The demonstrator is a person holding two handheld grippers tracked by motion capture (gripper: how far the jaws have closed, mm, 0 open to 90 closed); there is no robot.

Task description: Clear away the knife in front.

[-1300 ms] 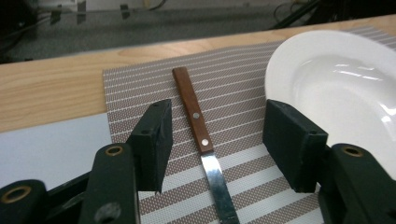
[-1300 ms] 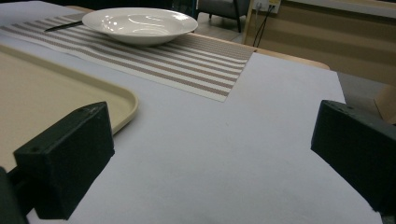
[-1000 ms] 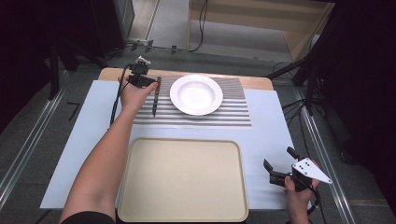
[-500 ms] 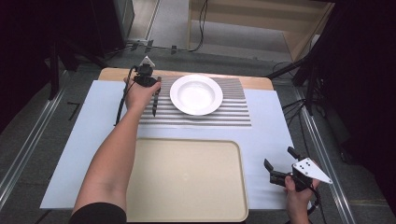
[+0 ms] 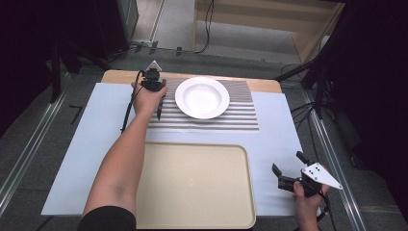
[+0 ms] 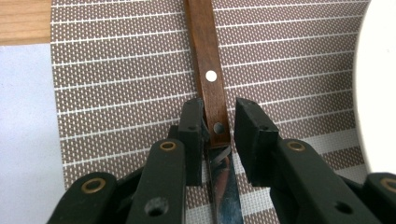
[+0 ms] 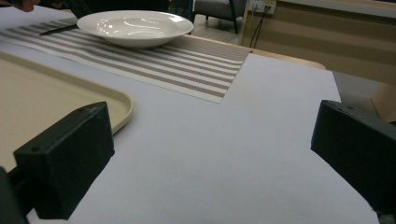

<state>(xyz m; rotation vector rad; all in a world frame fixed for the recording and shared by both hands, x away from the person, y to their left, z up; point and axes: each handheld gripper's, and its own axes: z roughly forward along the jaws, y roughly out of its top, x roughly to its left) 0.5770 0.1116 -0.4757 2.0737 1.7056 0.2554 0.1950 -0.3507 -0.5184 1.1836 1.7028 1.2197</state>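
The left gripper point(image 6: 212, 135) is straddling the knife point(image 6: 211, 88) on the striped mat point(image 6: 116, 70), jaws parted, one pad touching the wooden handle and the other just clear. The knife's long axis is running straight ahead between the fingers, blade trailing back underneath. The left arm is reaching far out, beside the plate point(image 5: 202, 97). The right gripper point(image 5: 288, 175) is hanging wide open near the tray point(image 5: 192, 187), well away.

Table point(image 5: 86, 144) evenly lit from above, shadows soft and faint; beyond its edges the room drops to near black. Glare streaks the white plate point(image 7: 128, 22) and the knife blade point(image 6: 224, 186). Close-up black jaws look slightly soft.
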